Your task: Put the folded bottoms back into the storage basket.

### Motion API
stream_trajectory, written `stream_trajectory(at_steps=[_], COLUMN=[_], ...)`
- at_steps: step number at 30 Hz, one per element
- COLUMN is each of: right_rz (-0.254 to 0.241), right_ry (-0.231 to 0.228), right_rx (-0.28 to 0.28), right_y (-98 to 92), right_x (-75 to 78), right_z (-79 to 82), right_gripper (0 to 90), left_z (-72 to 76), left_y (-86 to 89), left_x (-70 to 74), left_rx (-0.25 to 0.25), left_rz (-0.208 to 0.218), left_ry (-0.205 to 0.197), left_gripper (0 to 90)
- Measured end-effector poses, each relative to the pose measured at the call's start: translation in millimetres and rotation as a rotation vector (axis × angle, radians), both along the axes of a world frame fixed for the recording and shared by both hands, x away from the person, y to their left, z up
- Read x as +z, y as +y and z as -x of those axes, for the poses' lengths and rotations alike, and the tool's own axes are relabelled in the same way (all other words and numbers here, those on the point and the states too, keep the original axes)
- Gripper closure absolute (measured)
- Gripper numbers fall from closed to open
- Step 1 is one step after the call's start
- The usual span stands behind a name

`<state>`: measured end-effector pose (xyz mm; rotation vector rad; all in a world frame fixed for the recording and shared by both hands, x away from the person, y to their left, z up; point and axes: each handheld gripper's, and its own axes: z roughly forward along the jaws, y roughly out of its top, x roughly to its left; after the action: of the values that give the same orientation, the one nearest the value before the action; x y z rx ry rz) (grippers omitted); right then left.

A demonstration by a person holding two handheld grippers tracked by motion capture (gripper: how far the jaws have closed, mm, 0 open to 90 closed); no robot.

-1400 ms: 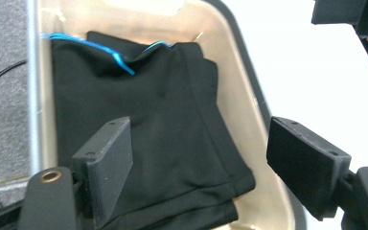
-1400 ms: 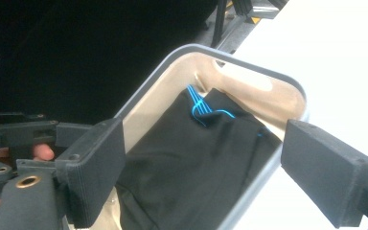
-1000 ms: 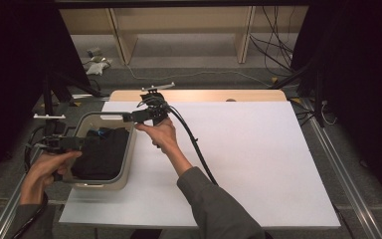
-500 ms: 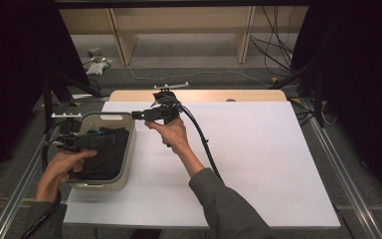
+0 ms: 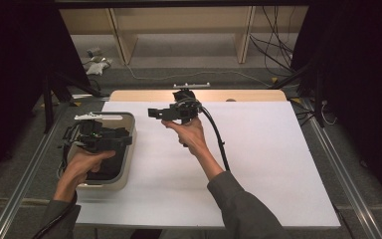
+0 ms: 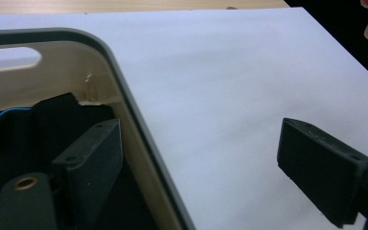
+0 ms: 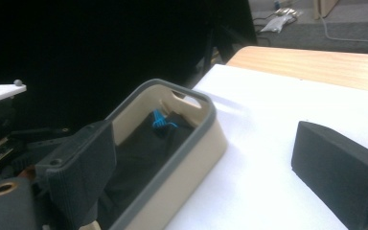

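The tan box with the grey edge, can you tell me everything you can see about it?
The box is a beige bin, plastic by its look, with rounded corners, a grey rim and a slot handle cut in its end wall. It sits upright on the white sheet, at the table's left edge. Inside lies dark stuff with a bit of blue. The left gripper hangs open over its near-side rim, one jaw inside, one outside.

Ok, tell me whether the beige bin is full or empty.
Not empty. The beige bin holds dark black material across its floor, with something blue near the far end. What the items are, cannot tell.
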<state>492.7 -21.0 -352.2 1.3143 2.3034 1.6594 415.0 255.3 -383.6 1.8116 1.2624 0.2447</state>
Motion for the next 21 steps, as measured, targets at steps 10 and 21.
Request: stream_trajectory(at_steps=[10, 21], right_rz=[-0.011, -0.029], right_ry=[-0.004, -0.027], right_rx=[-0.038, -0.053], right_y=[-21.6, -38.4], right_x=[-5.3, -6.1], right_z=[3.5, 9.7], right_gripper=[9.1, 9.4], left_z=[3.8, 7.9], left_y=[-15.9, -34.2], left_x=[3.2, -0.3], left_rx=[-0.024, -0.055], left_rz=[0.010, 0.021], left_ry=[-0.045, -0.105], left_gripper=[15.3, 15.3])
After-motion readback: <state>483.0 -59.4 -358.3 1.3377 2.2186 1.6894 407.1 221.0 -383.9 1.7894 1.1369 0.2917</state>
